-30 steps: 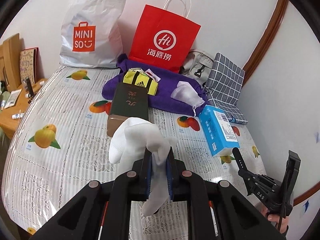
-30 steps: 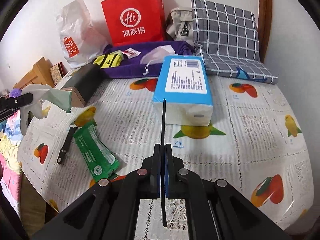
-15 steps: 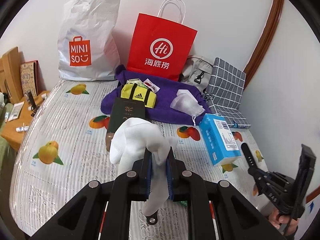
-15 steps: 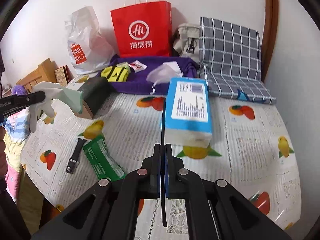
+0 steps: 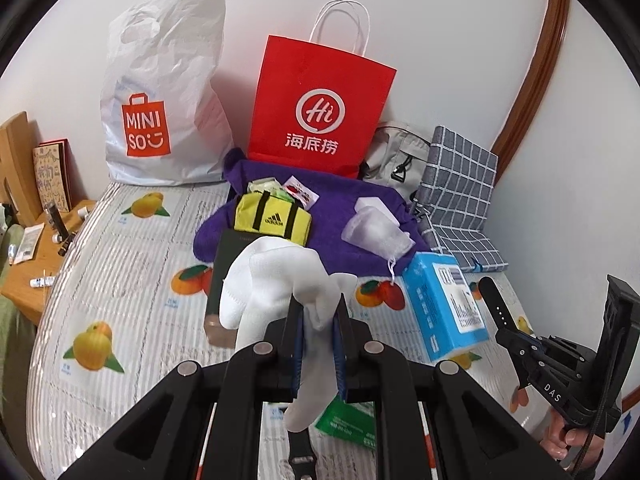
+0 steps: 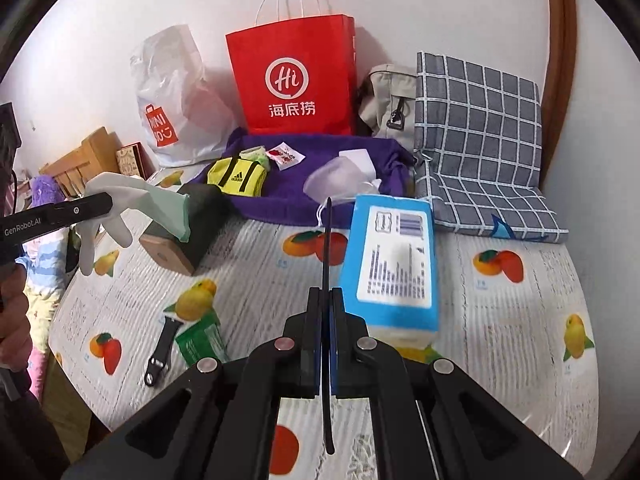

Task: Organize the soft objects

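Carrying stuff mid-air right now: the left claw [image 5: 316,312] is clamped on a white glove [image 5: 276,276], dangling above the bed [image 5: 120,280], and the right claw [image 6: 325,320] is pinched tight on a thin black strap [image 6: 327,256]. Looks like the sorting step. My guess is both go toward the purple towel [image 5: 344,200] pile, so next up is lowering gently and letting go.

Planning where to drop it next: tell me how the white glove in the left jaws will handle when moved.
The white glove is probably floppy: its fingers droop below the left gripper in the right wrist view. It looks light, bunched thin between the jaws. It will likely land crumpled rather than flat.
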A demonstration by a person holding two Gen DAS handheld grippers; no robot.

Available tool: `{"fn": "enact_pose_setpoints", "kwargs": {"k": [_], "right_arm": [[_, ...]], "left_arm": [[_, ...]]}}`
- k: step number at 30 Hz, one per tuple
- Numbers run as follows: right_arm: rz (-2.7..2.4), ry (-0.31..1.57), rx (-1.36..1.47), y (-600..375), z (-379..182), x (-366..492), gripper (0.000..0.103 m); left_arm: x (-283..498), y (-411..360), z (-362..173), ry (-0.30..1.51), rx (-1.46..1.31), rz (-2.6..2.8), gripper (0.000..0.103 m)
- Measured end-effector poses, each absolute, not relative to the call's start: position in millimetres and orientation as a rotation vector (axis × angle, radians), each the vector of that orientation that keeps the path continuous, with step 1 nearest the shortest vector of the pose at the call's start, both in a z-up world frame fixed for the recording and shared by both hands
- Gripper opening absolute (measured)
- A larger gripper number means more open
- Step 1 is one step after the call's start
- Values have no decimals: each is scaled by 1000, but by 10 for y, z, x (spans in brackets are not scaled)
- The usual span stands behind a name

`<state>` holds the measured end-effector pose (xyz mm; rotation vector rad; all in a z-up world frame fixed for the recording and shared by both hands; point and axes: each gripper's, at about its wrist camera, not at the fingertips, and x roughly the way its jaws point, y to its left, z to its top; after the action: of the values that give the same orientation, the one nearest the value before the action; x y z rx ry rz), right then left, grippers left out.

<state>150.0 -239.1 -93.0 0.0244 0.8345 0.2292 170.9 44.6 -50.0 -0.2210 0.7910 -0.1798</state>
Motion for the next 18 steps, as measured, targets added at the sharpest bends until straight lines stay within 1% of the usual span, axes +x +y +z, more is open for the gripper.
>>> {"fn": "enact_pose_setpoints", "kwargs": {"k": [8,18], "right_arm": [[236,819,46,-2400,-895,1789,3],[213,761,-6,-2371,-751,2103,3]], "left_arm": [[1945,436,-463,788,-210,-172,13],[2242,449,-406,783,-211,-157,13]]}}
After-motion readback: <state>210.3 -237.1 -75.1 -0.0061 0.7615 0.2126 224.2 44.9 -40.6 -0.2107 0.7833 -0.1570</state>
